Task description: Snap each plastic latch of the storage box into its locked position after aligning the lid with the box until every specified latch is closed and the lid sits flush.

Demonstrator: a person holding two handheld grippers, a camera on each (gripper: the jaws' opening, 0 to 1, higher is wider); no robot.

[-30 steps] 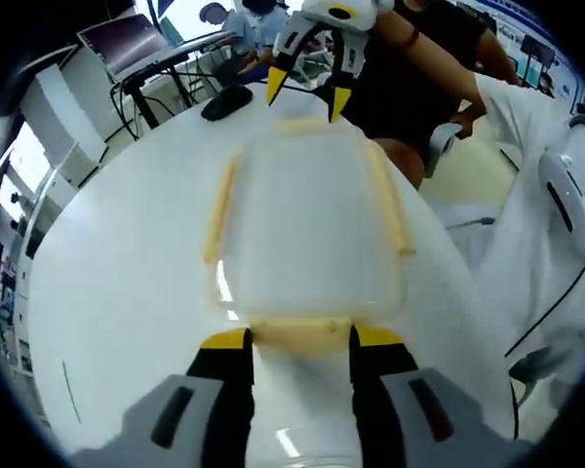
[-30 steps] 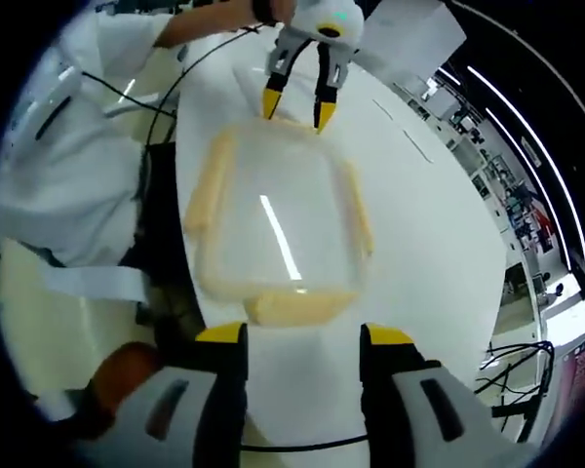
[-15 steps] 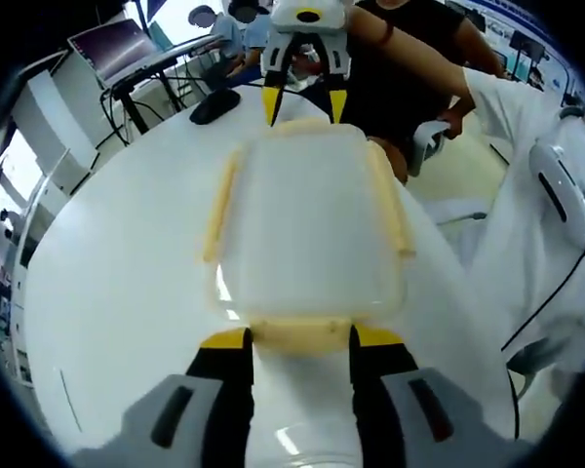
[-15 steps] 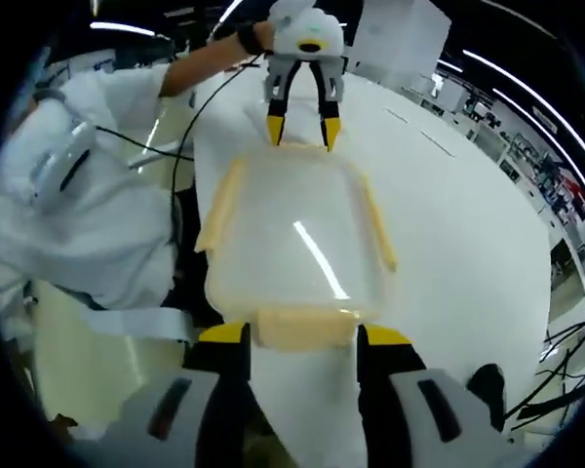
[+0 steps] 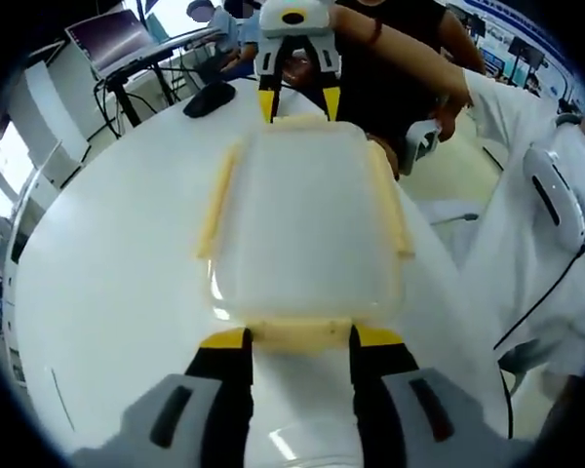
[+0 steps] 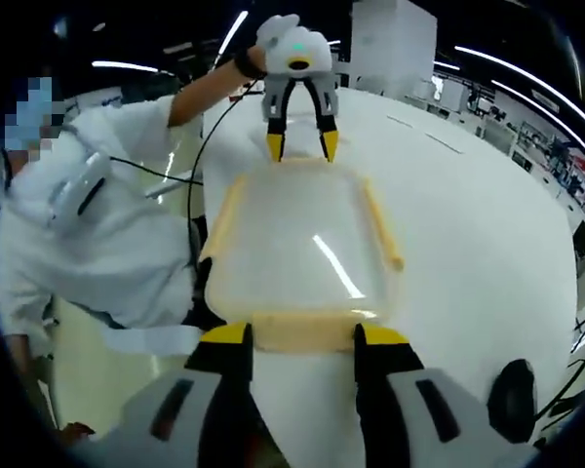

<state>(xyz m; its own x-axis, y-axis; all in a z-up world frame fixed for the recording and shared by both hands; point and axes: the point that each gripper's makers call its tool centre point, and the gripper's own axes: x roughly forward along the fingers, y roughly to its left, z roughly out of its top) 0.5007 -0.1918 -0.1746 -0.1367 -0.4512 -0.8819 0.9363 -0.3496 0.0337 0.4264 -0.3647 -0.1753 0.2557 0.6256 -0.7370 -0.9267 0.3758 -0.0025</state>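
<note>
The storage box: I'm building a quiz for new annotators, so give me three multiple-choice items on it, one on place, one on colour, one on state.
1. Where does the storage box sit?
A. on a white table
B. on the floor
C. on a chair

2. What colour are its latches?
A. blue
B. pale yellow
C. black

3. How do the left gripper and right gripper stand?
A. both shut on the lid
B. one open, one shut
C. both open, at opposite ends

Answers: 1 A, white tabletop surrounds it; 2 B, yellow flaps edge the clear lid; 3 C, each gripper's jaws straddle an end latch, apart.
</note>
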